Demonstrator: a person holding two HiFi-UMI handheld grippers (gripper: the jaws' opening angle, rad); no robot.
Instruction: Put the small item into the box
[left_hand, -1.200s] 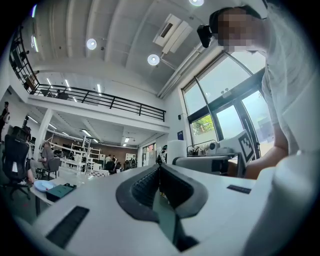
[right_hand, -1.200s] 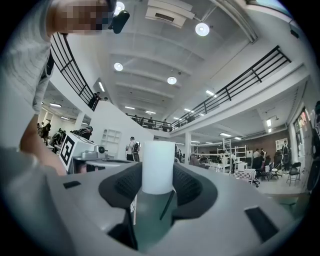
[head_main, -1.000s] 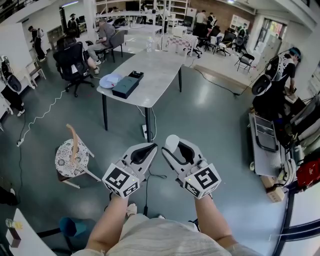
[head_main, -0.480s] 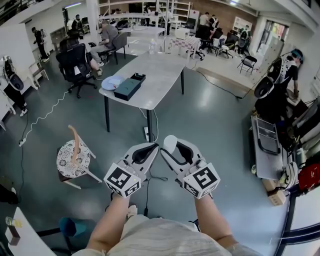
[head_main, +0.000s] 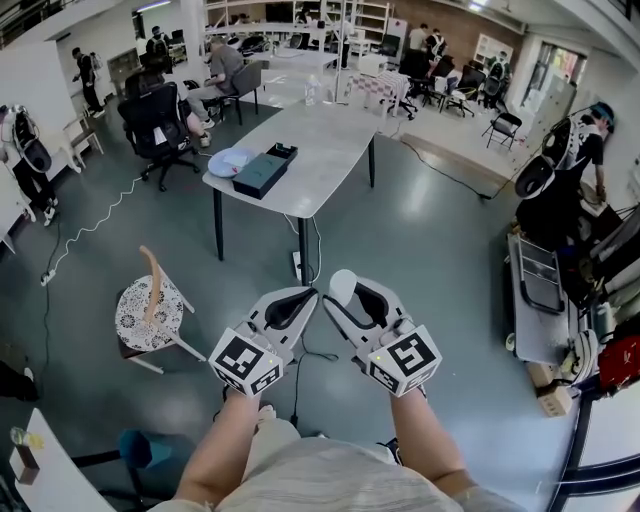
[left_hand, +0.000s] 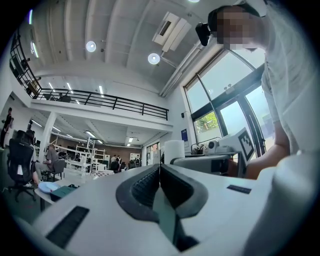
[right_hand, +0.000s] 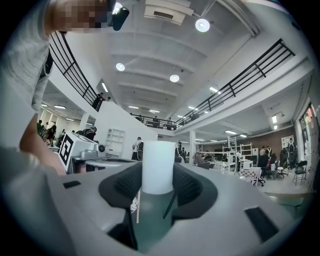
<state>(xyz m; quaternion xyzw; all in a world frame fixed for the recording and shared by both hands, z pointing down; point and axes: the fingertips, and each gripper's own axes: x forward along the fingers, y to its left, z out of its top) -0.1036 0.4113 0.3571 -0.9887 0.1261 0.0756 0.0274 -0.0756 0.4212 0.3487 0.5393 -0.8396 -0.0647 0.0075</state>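
Note:
In the head view both grippers are held side by side above the grey floor, well short of the grey table. A dark teal box lies on that table beside a pale blue plate and a small black tray. My right gripper is shut on a small white cylinder. The right gripper view shows the cylinder upright between the black pads. My left gripper is shut with nothing in it, its pads pressed together in the left gripper view.
A wooden chair with a patterned seat stands on the floor at the left. A black office chair sits by the table's far left. A metal cart lines the right side. A cable runs across the floor under the grippers. Several people work at the back.
The view has drifted slightly so the table sits a little lower and further right in frame. Both grippers keep their pose, and the white cylinder stays held.

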